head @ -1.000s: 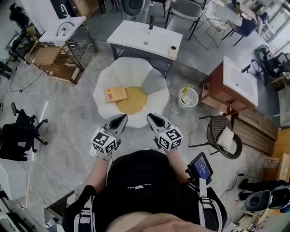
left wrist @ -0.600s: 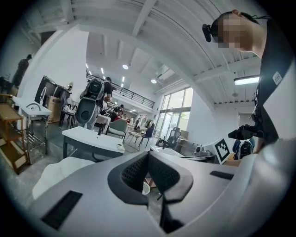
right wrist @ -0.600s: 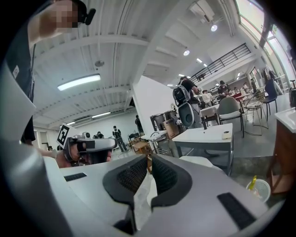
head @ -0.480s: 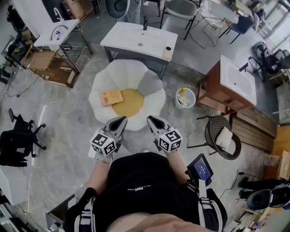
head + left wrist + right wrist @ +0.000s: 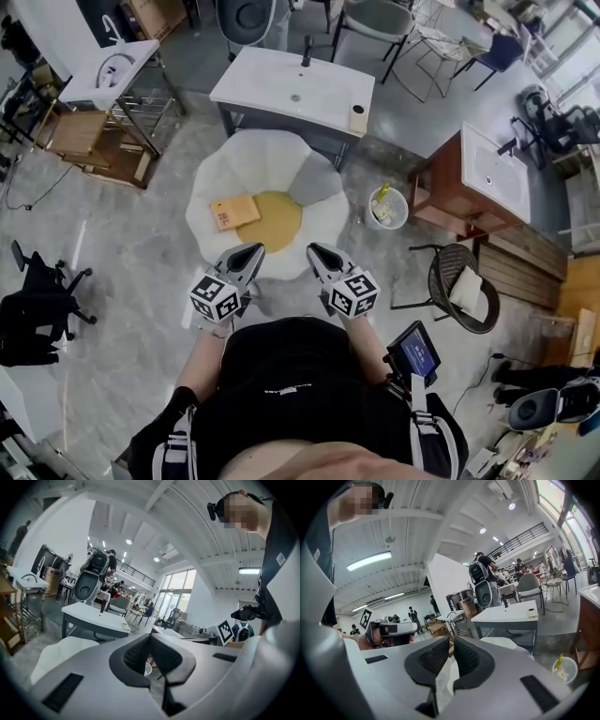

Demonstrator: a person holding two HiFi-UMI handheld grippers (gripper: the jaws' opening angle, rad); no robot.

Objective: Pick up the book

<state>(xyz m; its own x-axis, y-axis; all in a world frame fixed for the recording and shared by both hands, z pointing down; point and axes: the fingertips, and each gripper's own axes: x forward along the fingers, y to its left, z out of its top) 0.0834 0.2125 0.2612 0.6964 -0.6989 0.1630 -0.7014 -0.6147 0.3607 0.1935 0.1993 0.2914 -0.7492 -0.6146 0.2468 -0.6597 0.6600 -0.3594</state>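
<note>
A tan book lies flat on the left side of a white petal-shaped seat, beside its yellow centre. Both grippers are held side by side at the seat's near edge, short of the book. My left gripper points at the near left petal, jaws shut with nothing between them. My right gripper is level with it, jaws also together and empty. In the left gripper view the left gripper hides the book, and only the seat's white edge shows. The right gripper also covers it in the right gripper view.
A white vanity table stands just behind the seat. A waste bin, a wooden sink cabinet and a wicker chair are to the right. A wooden rack and a black office chair are on the left.
Both grippers have come forward together toward the seat, whose near edge now lies right at their tips. Their jaws stayed closed, and the book has not moved.
</note>
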